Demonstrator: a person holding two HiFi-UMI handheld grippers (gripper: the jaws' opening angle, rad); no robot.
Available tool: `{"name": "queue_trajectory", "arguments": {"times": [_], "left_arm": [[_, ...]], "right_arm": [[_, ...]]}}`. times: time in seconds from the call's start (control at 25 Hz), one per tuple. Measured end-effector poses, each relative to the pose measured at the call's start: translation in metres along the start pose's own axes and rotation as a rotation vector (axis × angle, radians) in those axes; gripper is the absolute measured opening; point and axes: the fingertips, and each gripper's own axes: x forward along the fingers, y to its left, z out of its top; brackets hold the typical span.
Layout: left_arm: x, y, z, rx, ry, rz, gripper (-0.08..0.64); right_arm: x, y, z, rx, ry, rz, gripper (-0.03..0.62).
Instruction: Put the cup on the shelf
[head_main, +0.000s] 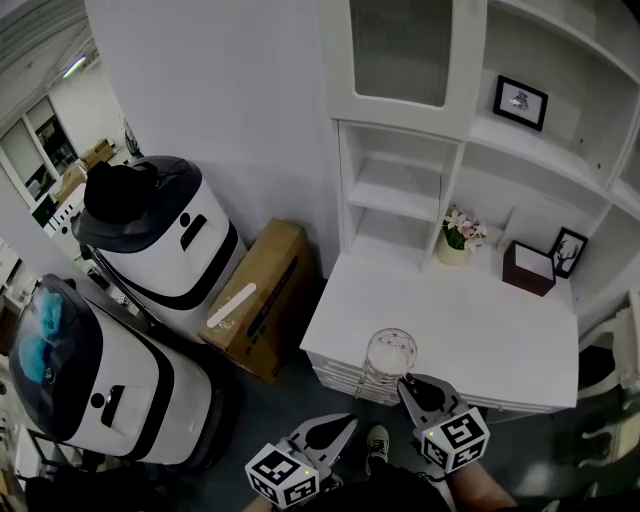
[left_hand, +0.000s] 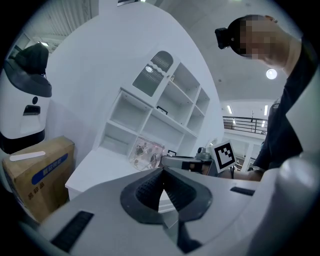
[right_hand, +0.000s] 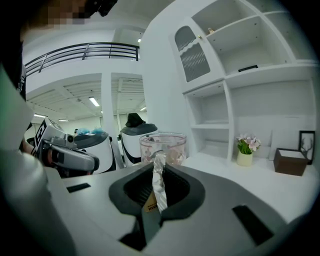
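The cup (head_main: 390, 355), clear with a pink pattern, sits at the counter's (head_main: 480, 330) front edge, near its left corner; whether it rests there or hangs just above, I cannot tell. The right gripper (head_main: 412, 388) pinches its thin handle between closed jaws. Behind the cup the countertop is bare up to the flowers (head_main: 457, 236) and the brown box (head_main: 528, 268) at the back. The shelf bays (head_main: 395, 190) above the left rear stand open. The left gripper (head_main: 335, 432), jaws pressed together on nothing, hangs below the front edge, apart from the cup. A carton (head_main: 262, 295) leans beside the counter's left edge.
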Motion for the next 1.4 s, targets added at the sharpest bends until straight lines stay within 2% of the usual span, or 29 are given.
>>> {"name": "queue_trajectory", "arguments": {"times": [0.76,1.4], "left_arm": [[0.063,0.016,0.011,-0.017,0.005,0.003,0.005],[0.117,0.04,0.024,-0.026,0.019,0.05,0.005]], "right_arm": [[0.025,-0.063,0.009,-0.005,0.007,0.007,0.028],[0.062,-0.12,0.011,-0.001,0.025,0.05,0.028]]}}
